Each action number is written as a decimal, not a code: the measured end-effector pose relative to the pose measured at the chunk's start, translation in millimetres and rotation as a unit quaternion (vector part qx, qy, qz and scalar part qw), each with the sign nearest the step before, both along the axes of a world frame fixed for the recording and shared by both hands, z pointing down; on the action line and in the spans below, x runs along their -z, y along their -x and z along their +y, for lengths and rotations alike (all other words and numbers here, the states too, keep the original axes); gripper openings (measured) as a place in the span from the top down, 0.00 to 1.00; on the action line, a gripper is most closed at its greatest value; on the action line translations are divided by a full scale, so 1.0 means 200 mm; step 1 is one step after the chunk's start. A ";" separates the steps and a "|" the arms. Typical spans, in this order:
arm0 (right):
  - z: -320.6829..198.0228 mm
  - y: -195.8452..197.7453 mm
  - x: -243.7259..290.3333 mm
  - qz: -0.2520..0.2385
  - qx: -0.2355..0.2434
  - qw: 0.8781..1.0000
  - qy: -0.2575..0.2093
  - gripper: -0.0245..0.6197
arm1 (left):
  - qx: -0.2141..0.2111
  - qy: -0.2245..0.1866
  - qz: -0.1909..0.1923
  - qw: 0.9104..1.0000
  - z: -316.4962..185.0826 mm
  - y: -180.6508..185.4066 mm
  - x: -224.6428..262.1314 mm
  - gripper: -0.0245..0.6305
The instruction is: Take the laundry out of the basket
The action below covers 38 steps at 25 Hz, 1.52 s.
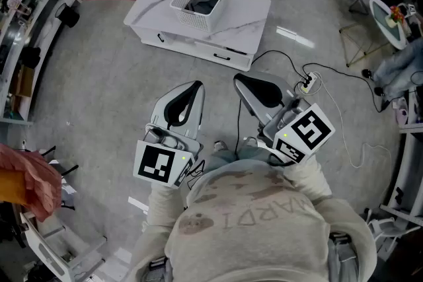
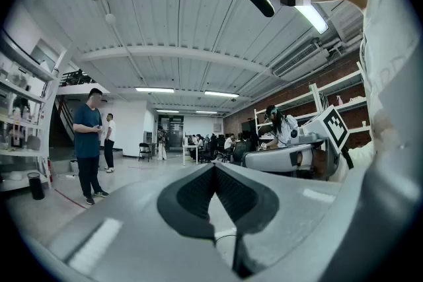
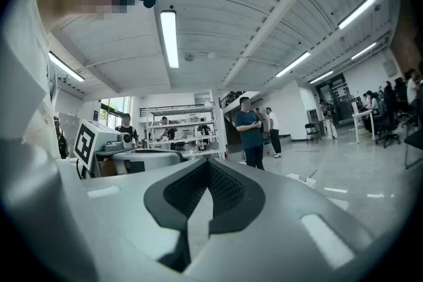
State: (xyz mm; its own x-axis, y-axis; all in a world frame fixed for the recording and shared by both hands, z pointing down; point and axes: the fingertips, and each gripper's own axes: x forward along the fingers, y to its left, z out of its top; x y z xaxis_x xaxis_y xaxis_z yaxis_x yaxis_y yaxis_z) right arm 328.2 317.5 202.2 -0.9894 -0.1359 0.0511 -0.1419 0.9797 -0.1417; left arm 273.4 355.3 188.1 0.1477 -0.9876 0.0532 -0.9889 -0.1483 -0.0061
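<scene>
Closed and empty: left tongs (image 1: pixel 196 84), right tongs (image 1: pixel 238 78)

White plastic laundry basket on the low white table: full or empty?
Not empty. The white slatted plastic basket stands upright on the low white table, and dark grey laundry lies bunched inside it, below the rim.

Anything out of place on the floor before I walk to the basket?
A loose black cable snakes across the floor to a power strip, right of the path to the basket. Nothing else stands out.
</scene>
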 end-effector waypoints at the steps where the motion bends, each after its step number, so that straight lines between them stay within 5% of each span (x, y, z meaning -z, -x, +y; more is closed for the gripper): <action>1: 0.01 0.00 0.00 0.001 0.001 1.000 -0.001 0.92 | -0.002 0.000 0.002 1.000 0.01 -0.01 0.00 0.96; 25: 0.08 0.15 -0.01 -0.013 -0.042 0.999 0.008 0.92 | -0.028 -0.012 -0.010 0.999 0.09 0.21 -0.01 0.96; 38: -0.42 0.39 -0.09 -0.026 -0.039 0.998 0.030 0.90 | -0.009 -0.006 -0.021 1.000 -0.36 0.51 -0.08 0.96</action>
